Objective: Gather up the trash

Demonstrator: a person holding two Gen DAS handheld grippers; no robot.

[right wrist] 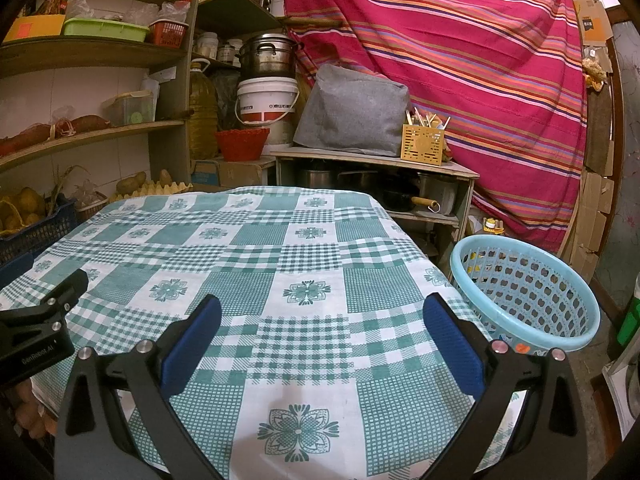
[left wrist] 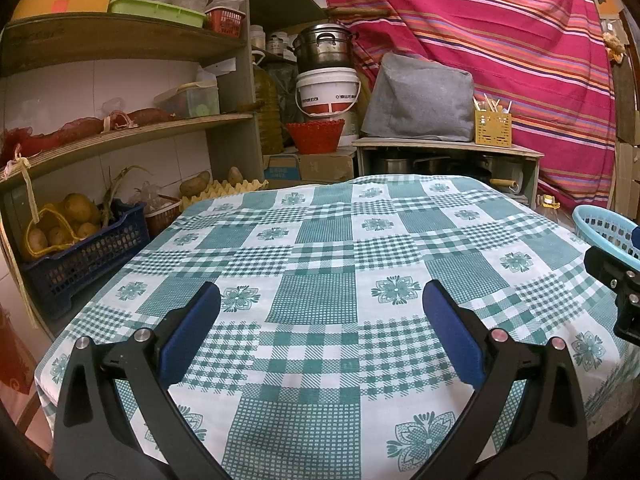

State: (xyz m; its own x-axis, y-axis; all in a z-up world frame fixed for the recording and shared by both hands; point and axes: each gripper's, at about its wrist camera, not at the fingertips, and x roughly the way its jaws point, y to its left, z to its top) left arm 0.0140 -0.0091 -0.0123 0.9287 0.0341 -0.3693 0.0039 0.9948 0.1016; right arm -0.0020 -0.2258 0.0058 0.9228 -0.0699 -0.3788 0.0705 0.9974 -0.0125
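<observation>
A light blue plastic basket [right wrist: 532,292] stands beside the right edge of the table, with small bits showing through its holes; its rim also shows in the left wrist view [left wrist: 604,228]. The table [right wrist: 280,260] wears a green and white checked cloth, and I see no loose trash on it. My left gripper [left wrist: 320,300] is open and empty over the near part of the cloth. My right gripper [right wrist: 322,312] is open and empty over the near right part, just left of the basket. Each gripper's body shows at the edge of the other's view.
Wooden shelves [left wrist: 120,128] with boxes, baskets and a blue crate of potatoes [left wrist: 80,248] stand on the left. Behind the table are a white bucket [left wrist: 328,92], a red basket [left wrist: 316,136], a low cabinet [right wrist: 372,160] with a grey cover and a striped red cloth [right wrist: 460,60].
</observation>
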